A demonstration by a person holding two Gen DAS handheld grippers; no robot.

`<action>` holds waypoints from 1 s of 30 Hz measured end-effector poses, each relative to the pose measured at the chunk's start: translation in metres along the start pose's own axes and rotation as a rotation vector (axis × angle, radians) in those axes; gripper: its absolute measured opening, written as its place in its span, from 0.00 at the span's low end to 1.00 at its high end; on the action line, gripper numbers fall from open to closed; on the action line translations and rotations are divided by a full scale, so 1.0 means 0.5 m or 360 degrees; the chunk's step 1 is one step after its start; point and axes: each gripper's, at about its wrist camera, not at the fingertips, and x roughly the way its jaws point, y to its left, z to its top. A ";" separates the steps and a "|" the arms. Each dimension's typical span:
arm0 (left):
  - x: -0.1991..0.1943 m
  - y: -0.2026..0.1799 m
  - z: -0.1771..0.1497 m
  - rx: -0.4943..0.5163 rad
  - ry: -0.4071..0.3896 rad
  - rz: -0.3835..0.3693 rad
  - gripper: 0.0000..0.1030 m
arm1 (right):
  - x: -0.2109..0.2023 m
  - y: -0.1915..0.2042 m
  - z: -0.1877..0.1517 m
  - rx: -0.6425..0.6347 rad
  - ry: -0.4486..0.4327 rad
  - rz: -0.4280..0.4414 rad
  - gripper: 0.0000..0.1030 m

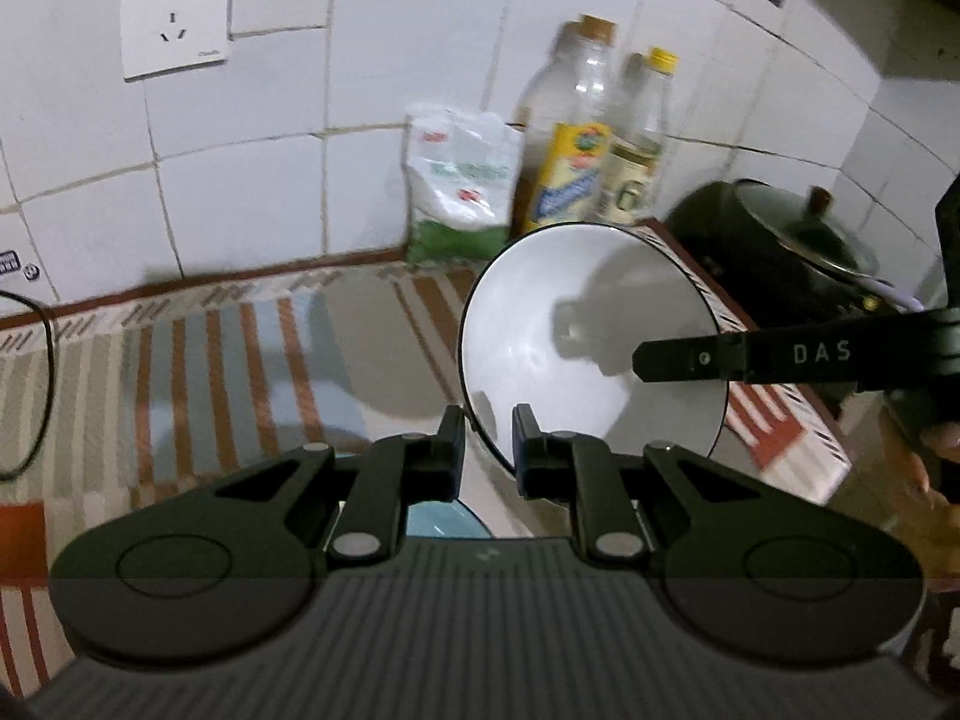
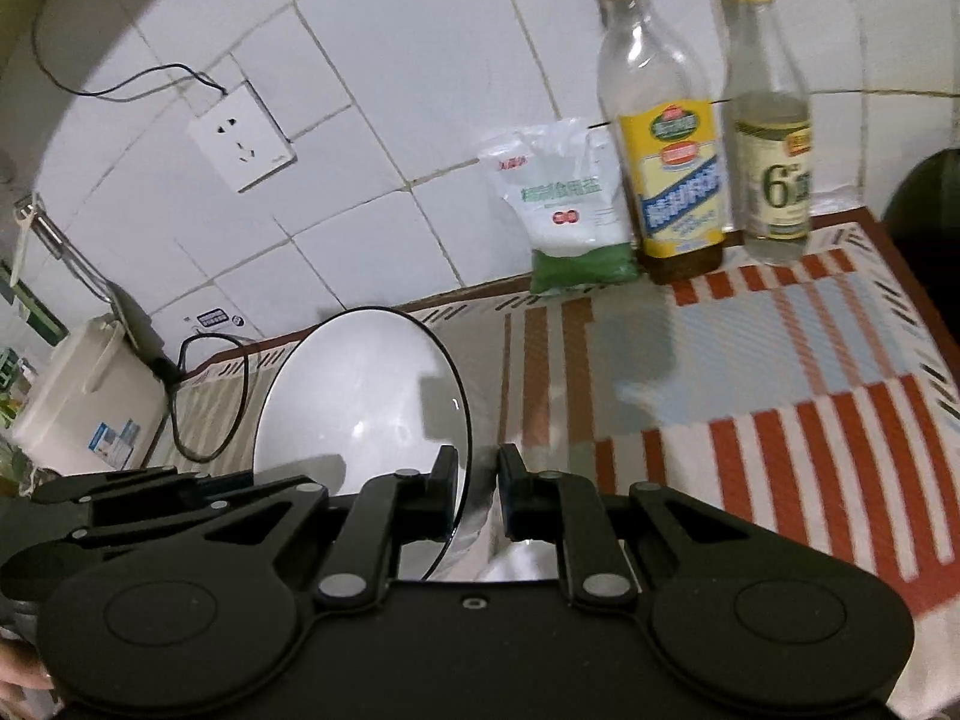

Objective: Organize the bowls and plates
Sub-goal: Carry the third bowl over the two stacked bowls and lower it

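White letters "DAS" are showing on the black arm of the right gripper (image 1: 666, 358) in the left wrist view. A large "6" is standing out on the pale label of the yellow-capped bottle (image 2: 771, 180). The yellow-labelled bottle (image 2: 672, 180) and the white-and-green bag (image 2: 570, 204) are carrying Chinese print, seemingly too blurred to read.
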 end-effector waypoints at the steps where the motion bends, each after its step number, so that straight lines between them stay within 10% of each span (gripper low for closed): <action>1: -0.005 -0.010 -0.006 0.0011 0.0004 -0.0006 0.15 | -0.011 -0.002 -0.010 0.0002 -0.0003 -0.0007 0.17; 30: 0.070 -0.123 -0.075 0.0027 0.0215 -0.0062 0.14 | -0.042 -0.071 -0.117 -0.0226 -0.0072 -0.0247 0.17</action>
